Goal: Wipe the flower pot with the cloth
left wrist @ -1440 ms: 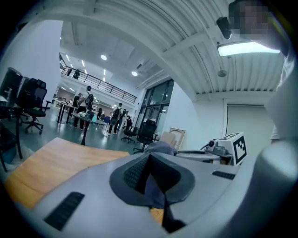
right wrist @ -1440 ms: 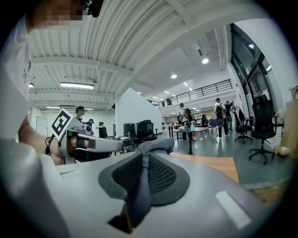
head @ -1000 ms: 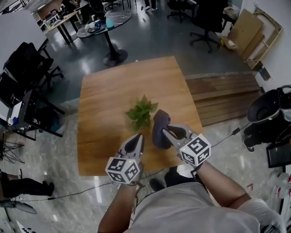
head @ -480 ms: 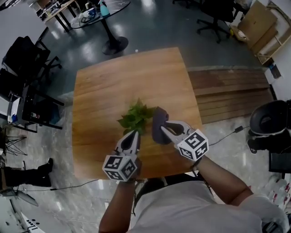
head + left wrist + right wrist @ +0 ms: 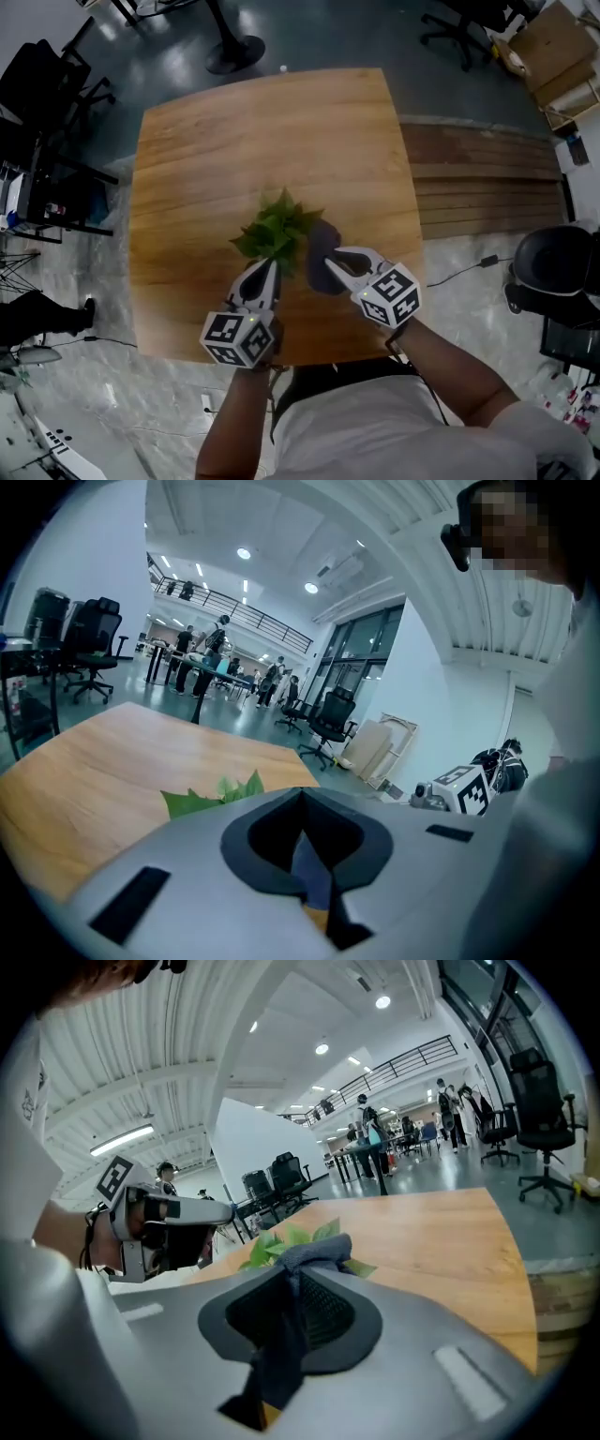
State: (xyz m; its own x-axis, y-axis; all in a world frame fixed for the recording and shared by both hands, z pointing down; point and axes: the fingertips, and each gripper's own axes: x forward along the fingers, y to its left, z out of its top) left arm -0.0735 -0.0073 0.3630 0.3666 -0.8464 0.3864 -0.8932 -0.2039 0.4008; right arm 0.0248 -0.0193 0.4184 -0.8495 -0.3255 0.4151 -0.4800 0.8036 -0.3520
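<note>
- Plant (image 5: 277, 230) stands on the wooden worktop (image 5: 206, 150), roughly mid-width and toward the person's edge; leaves green, spread wide; the flower pot under them is hidden by the foliage in the head view.
- Cloth (image 5: 322, 255): dark grey, bunched; lies right of the plant, its upper edge against the leaves; in the right gripper view it humps over the fingertips with leaves showing just behind it.
- Right gripper (image 5: 330, 265): on the person's side of the plant and to its right, pointing at it; fingers closed on the cloth, a fold pinched between them and trailing back through the gap; its marker cube (image 5: 389, 296) sits further from the plant, toward the person.
- Left gripper (image 5: 265, 273): just on the person's side of the plant, tip under the nearest leaves; contact with the pot cannot be judged; fingers drawn together, tips meeting, nothing clamped between them; a blue-grey sliver shows through the gap behind the tips, identity unclear; its marker cube (image 5: 240, 338) is over the worktop's near edge.
- The two grippers lie side by side, both aimed at the plant, cloth between their tips.
- Left gripper view: leaf tips rise just past the closed fingers, bare worktop beyond the plant.
- Surroundings: wooden planks (image 5: 487, 183) on the floor right of the plant, beside the worktop; dark office chairs (image 5: 47, 84) far left of it.
</note>
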